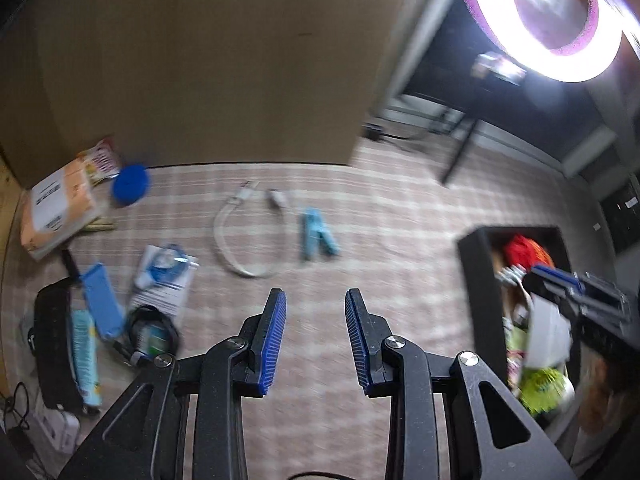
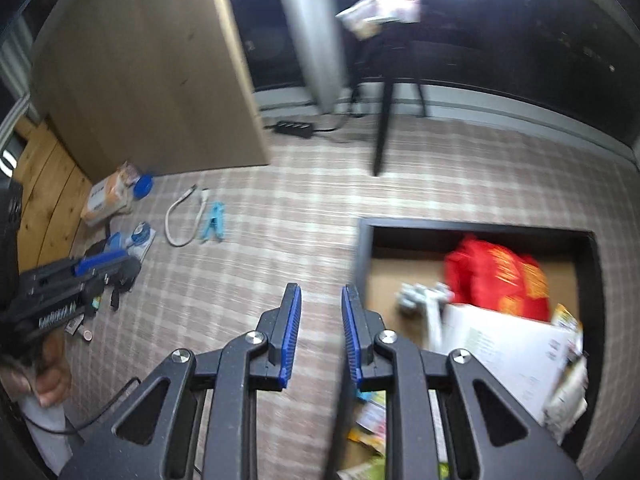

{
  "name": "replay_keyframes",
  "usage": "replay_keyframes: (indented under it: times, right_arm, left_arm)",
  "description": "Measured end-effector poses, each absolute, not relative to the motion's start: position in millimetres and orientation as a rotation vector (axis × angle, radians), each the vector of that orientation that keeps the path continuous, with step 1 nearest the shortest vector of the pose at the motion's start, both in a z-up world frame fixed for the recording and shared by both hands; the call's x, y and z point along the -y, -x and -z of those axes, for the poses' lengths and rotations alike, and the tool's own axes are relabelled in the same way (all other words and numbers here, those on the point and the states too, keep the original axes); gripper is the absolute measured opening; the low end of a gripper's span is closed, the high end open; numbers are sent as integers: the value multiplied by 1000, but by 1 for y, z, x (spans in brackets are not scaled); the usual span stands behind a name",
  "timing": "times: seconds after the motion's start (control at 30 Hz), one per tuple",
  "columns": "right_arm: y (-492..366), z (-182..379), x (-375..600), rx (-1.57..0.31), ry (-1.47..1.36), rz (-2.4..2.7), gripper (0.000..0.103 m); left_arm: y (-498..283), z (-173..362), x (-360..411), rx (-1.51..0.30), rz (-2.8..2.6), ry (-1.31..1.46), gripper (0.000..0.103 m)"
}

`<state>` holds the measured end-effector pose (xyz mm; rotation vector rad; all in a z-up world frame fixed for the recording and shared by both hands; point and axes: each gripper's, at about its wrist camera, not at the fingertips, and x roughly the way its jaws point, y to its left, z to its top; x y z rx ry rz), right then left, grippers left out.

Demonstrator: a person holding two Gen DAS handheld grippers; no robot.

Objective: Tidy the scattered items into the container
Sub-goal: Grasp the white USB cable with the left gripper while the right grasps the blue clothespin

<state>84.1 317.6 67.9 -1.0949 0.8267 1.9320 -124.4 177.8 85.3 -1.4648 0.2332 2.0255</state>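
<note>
The box (image 2: pixel 592 256), lower right in the right wrist view, already holds a red bag (image 2: pixel 496 276) and papers. A white cable (image 1: pixel 236 240), blue clip (image 1: pixel 316 234) and blue lid (image 1: pixel 130 190) lie well apart from it on the checked cloth. The left tool (image 1: pixel 316 340) and right tool (image 2: pixel 320 336) both stand open, empty. The limp cable could slip from a pinch or drape over the box wall.

A checked carpet (image 1: pixel 400 216) carries everything. Straight ahead of the left claw (image 1: pixel 316 340) lie a white cable (image 1: pixel 232 248) and 2 light-blue pegs (image 1: pixel 316 234), just beside it. Further left are a blue lid (image 1: pixel 130 184), a book (image 1: pixel 60 212) and a leaflet (image 1: pixel 166 280). A black box (image 1: pixel 478 280) stands to the right.
</note>
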Motion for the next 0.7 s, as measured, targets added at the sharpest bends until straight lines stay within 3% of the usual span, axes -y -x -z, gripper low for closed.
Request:
replay_keyframes:
  times: [0.37,0.7]
  right_arm:
    - [22,-19,-339,-861,1235,-1987,21]
    - [63,20,-359,-941,1315,-1976,21]
  left_arm:
    - [199,-32,-171,-199,-2017,1615,29]
    - [220,0,-184,-182,-1976,1673,29]
